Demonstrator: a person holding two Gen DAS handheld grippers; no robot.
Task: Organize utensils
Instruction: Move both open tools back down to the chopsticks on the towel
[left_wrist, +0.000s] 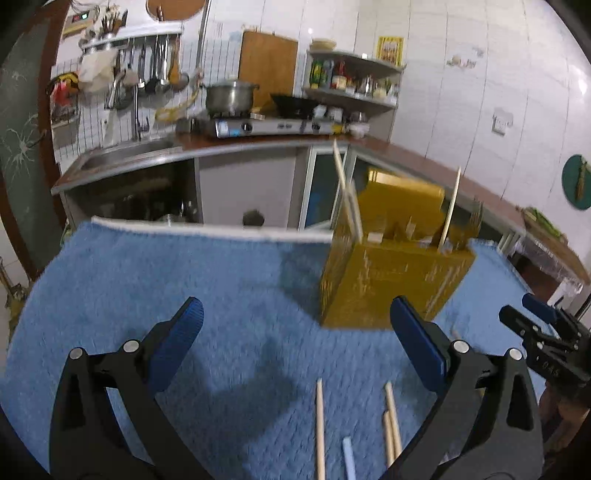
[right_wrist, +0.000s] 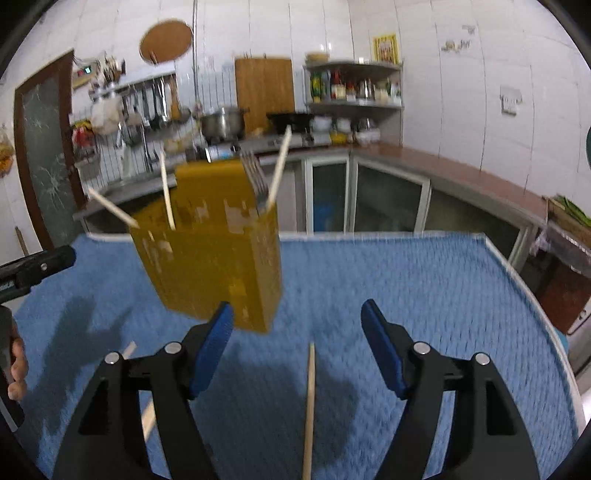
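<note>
the chief risk lay nearest: loose chopsticks (left_wrist: 320, 428) lay flat on the blue towel (left_wrist: 147, 280), and the pile could let a thin stick roll or sink as a pad closed, so a grab might pinch towel or catch two sticks at once. the left gripper (left_wrist: 295, 343) hovered over them with jaws spread wide and empty. the right gripper (right_wrist: 297, 350) was likewise wide and empty, a single chopstick (right_wrist: 309, 402) lying between its fingers below. both pointed forward and slightly down over the table. farther on stood the yellow holder (right_wrist: 214, 266), already carrying upright chopsticks and what looked like a fork (right_wrist: 255, 181), though blur made that uncertain. a clumsy drop could tip the holder or knock those sticks.
</note>
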